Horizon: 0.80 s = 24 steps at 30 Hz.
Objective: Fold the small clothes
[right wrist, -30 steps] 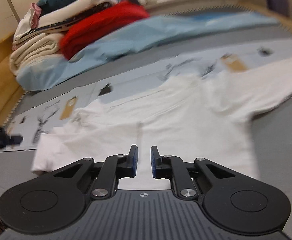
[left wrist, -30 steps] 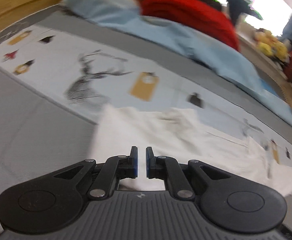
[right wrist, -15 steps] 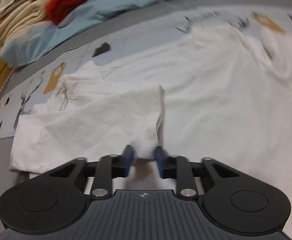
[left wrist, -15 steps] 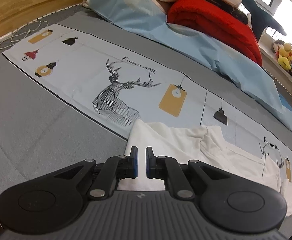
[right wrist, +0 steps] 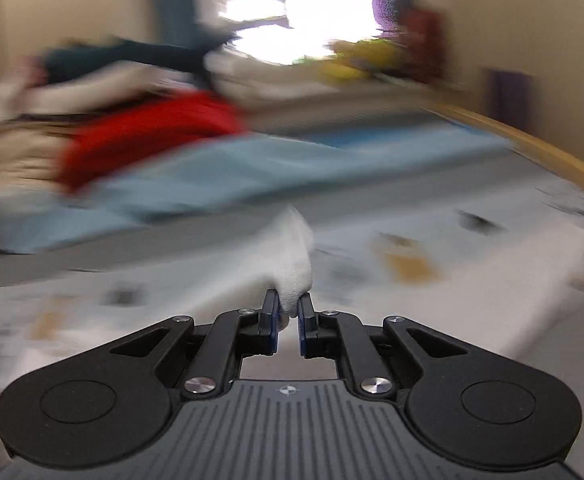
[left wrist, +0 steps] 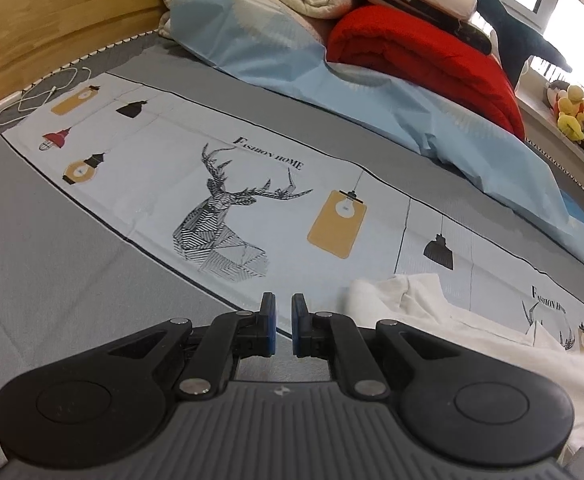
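Left wrist view: the bed (left wrist: 71,264) carries the white garment (left wrist: 432,312), lying to the right of the closed, empty left tool (left wrist: 283,326). The right tool (right wrist: 288,322) is closing, pinching a garment edge. Fold appears underway; next, carry that edge across and lay it flat.

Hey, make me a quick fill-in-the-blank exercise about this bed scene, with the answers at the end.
1. The right tongs pinch a fold of ____ cloth.
2. The left tongs hold ____.
3. The folded blanket behind the light blue sheet is ____.
4. The animal printed on the bed cover is a ____.

Answers: white; nothing; red; deer
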Each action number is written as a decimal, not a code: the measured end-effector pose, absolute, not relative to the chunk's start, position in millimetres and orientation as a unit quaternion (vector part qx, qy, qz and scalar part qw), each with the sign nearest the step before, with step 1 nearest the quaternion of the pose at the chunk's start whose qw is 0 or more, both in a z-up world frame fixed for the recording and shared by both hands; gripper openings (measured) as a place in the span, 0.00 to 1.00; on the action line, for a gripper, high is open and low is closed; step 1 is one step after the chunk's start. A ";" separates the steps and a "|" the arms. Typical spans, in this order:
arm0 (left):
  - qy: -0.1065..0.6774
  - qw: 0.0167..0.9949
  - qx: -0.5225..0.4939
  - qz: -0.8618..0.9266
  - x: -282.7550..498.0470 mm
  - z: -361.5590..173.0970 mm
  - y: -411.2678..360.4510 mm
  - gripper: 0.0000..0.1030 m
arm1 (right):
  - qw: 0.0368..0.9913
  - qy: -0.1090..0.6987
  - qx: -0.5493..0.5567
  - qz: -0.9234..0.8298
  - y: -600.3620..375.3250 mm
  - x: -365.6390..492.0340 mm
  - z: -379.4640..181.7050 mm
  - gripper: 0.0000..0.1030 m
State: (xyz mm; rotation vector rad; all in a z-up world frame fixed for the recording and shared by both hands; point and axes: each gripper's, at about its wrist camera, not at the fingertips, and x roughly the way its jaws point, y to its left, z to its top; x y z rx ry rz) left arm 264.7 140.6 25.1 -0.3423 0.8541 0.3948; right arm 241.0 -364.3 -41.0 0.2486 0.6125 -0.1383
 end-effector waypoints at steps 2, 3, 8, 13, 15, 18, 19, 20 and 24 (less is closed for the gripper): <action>0.416 0.875 -0.162 0.186 272.2 21.3 134.2 0.08 | 0.932 0.326 0.134 -0.079 -388.8 243.6 -55.2 0.08; 0.419 0.875 -0.161 0.182 275.3 19.0 131.3 0.08 | 0.932 0.331 0.128 -0.074 -393.9 244.5 -58.3 0.08; 0.453 0.864 -0.162 0.146 292.9 -1.5 108.6 0.08 | 0.927 0.350 0.127 -0.052 -404.7 256.3 -64.4 0.09; 0.486 0.847 -0.174 0.123 306.0 -25.2 96.2 0.14 | 0.911 0.379 0.145 -0.080 -415.7 257.5 -67.2 0.18; 0.496 0.841 -0.182 0.117 308.0 -32.2 93.0 0.26 | 0.911 0.366 0.156 -0.111 -423.8 252.8 -65.9 0.21; 0.515 0.830 -0.188 0.101 309.6 -40.7 88.4 0.30 | 0.908 0.356 0.190 -0.118 -437.4 249.6 -60.0 0.21; 0.521 0.826 -0.192 0.095 309.7 -43.7 87.8 0.32 | 0.906 0.355 0.198 -0.114 -439.6 249.3 -59.2 0.21; 0.526 0.823 -0.194 0.092 309.8 -46.3 87.6 0.32 | 0.905 0.357 0.206 -0.107 -439.5 249.7 -58.3 0.21; 0.546 0.811 -0.192 0.084 309.3 -59.1 86.4 0.32 | 0.891 0.376 0.239 -0.090 -439.2 254.3 -63.0 0.22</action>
